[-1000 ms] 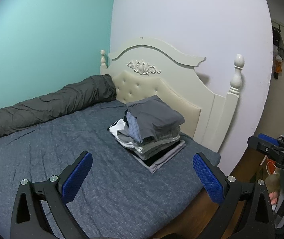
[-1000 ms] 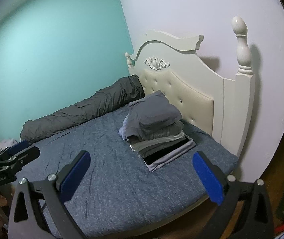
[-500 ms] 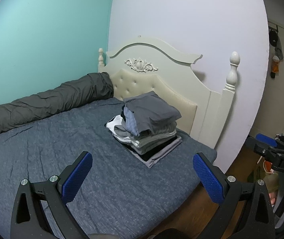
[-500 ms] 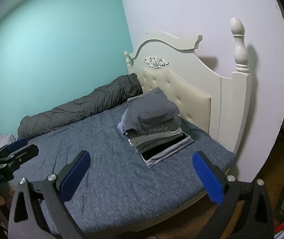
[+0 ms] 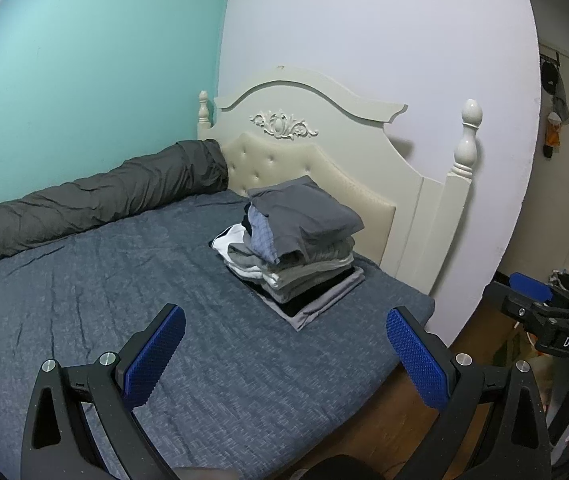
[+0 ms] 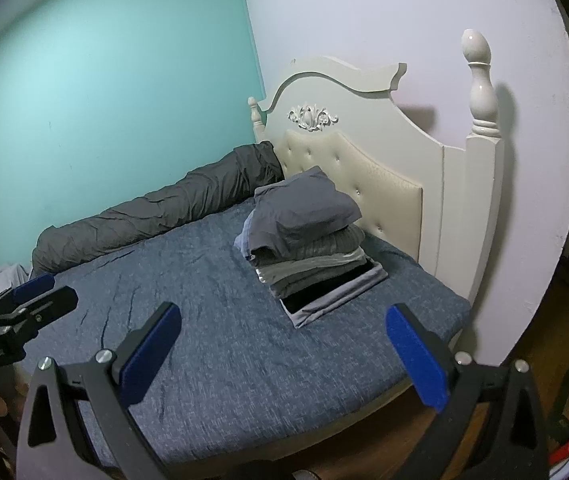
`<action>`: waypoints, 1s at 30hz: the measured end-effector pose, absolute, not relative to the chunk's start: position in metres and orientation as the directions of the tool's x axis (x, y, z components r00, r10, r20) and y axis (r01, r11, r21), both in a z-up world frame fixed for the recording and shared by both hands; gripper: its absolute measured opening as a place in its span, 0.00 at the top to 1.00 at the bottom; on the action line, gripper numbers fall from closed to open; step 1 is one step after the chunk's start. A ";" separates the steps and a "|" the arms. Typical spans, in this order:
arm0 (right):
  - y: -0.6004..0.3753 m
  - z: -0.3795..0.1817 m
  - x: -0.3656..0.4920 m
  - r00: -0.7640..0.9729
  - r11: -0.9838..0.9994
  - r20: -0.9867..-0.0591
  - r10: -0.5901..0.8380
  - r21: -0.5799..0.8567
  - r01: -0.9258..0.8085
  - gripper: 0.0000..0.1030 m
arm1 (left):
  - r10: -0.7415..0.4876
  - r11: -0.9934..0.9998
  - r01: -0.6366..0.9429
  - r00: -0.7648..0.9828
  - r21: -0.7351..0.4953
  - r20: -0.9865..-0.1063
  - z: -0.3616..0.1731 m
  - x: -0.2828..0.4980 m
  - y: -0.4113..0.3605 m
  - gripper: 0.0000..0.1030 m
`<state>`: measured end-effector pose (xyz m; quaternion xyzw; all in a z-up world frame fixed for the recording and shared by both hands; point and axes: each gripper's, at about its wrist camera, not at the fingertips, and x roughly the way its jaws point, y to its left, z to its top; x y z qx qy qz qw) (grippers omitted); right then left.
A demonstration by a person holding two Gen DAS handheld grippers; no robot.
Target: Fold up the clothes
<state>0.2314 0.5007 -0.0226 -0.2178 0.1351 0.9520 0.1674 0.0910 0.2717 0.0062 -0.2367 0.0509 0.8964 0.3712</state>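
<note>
Blue-grey woven fabric covers the bed (image 5: pixel 84 300), creased in long lines, and on it sits the stack of clothes (image 5: pixel 296 248), right up near the cream headboard (image 5: pixel 324 148) with its tufted padded panel and carved flower. The pile is folded flat: a wide grey piece with a black one at the bottom, pale grey and ribbed knit layers above, a soft dark grey piece slumped on top, a checked blue bit poking out the side. A long dark grey roll of bedding (image 5: pixel 96 200) lies along the teal wall. The left gripper (image 5: pixel 284 352) hangs spread wide, blue textured pads empty, the stack well ahead and between its fingers' line. The right gripper (image 6: pixel 284 348) is likewise wide apart and empty, the pile (image 6: pixel 308 240) well beyond its tips, nothing touching.
</note>
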 end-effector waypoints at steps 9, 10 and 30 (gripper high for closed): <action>0.500 -0.026 0.231 -0.845 -0.906 -0.460 0.271 0.174 -0.385 0.00 | 0.645 -0.717 -0.692 -0.611 -0.084 -0.459 0.002 0.093 0.270 0.00; 0.500 -0.026 0.231 -0.845 -0.906 -0.461 0.272 0.173 -0.386 0.00 | 0.645 -0.716 -0.692 -0.611 -0.085 -0.459 0.002 0.093 0.270 0.00; 0.499 -0.037 0.228 -0.839 -0.906 -0.469 0.274 0.167 -0.389 0.00 | 0.637 -0.724 -0.683 -0.608 -0.097 -0.475 -0.007 0.089 0.269 0.00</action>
